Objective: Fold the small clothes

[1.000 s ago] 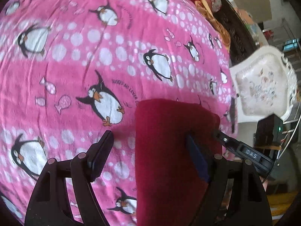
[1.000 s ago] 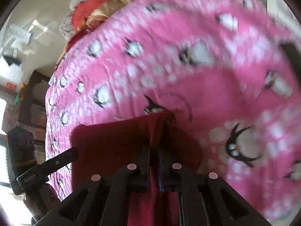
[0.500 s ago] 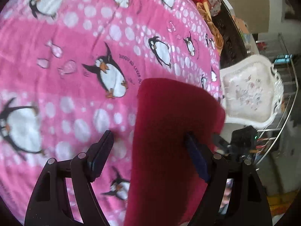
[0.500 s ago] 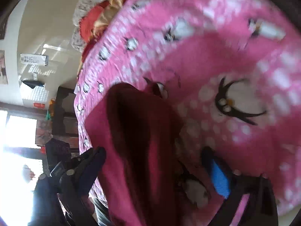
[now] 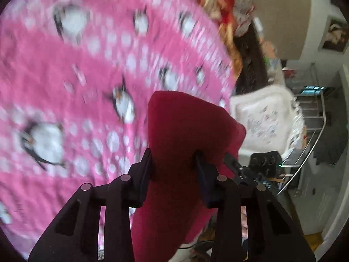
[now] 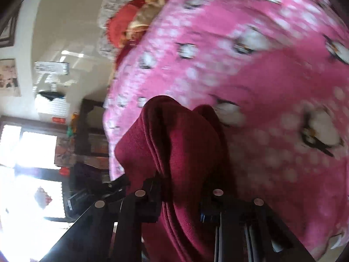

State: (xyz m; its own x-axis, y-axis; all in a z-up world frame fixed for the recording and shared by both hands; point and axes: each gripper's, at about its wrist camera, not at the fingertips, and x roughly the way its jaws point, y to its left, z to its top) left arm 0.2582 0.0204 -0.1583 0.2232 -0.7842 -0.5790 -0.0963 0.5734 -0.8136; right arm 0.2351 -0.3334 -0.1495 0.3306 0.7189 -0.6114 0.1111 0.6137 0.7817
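Observation:
A dark red fleece garment (image 5: 187, 135), folded into a thick bundle, is lifted above the pink penguin blanket (image 5: 76, 87). My left gripper (image 5: 174, 161) is shut on it, one finger on each side of the bundle. In the right wrist view the same garment (image 6: 174, 144) shows several layered edges, and my right gripper (image 6: 181, 196) is shut on it from the other side. The right gripper's tip also shows in the left wrist view (image 5: 235, 166), beside the garment.
The pink blanket (image 6: 261, 76) covers the bed. A white ornate chair (image 5: 264, 118) stands off the bed's right edge, with a metal railing (image 5: 305, 139) beyond. Red and gold bedding (image 6: 130, 24) lies at the bed's far end. A bright window (image 6: 28, 174) is at left.
Both grippers went from open around the garment to closed on it. The folded garment has risen off the blanket, and both views have swung and blurred.

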